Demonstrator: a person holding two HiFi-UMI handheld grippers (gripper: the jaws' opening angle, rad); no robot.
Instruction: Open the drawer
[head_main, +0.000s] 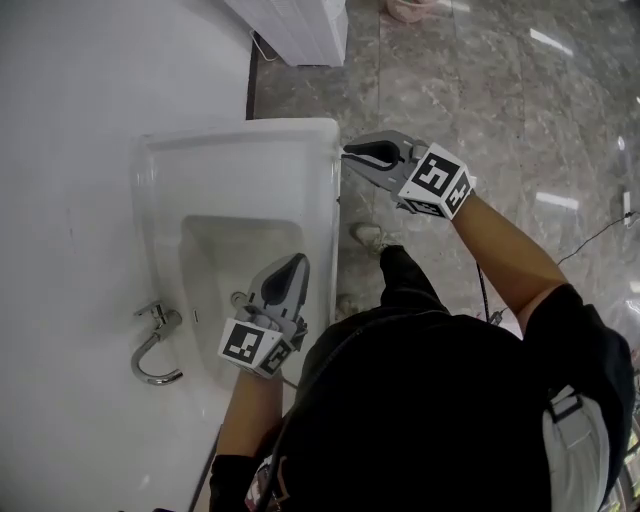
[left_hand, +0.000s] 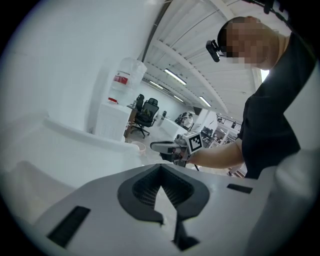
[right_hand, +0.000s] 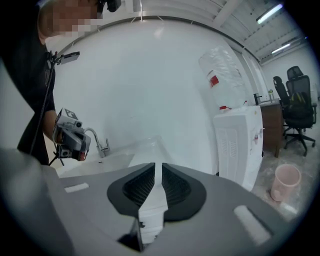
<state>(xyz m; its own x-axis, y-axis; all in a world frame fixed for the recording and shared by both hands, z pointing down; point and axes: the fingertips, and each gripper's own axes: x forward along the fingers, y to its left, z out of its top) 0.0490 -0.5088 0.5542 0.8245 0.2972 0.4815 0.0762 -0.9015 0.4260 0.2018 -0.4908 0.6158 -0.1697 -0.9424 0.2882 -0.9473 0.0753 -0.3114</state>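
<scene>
While one sink (head_main: 240, 140) with one faucet (head_main: 155, 348) lies below, left hand-held gripper (head_main: 297, 264) is closed, right hand-held gripper (head_main: 352, 153) slightly ajar.

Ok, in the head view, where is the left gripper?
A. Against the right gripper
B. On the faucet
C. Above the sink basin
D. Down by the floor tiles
C: the left gripper shows above the sink basin, apart from the faucet, and nothing is between its jaws.
</scene>
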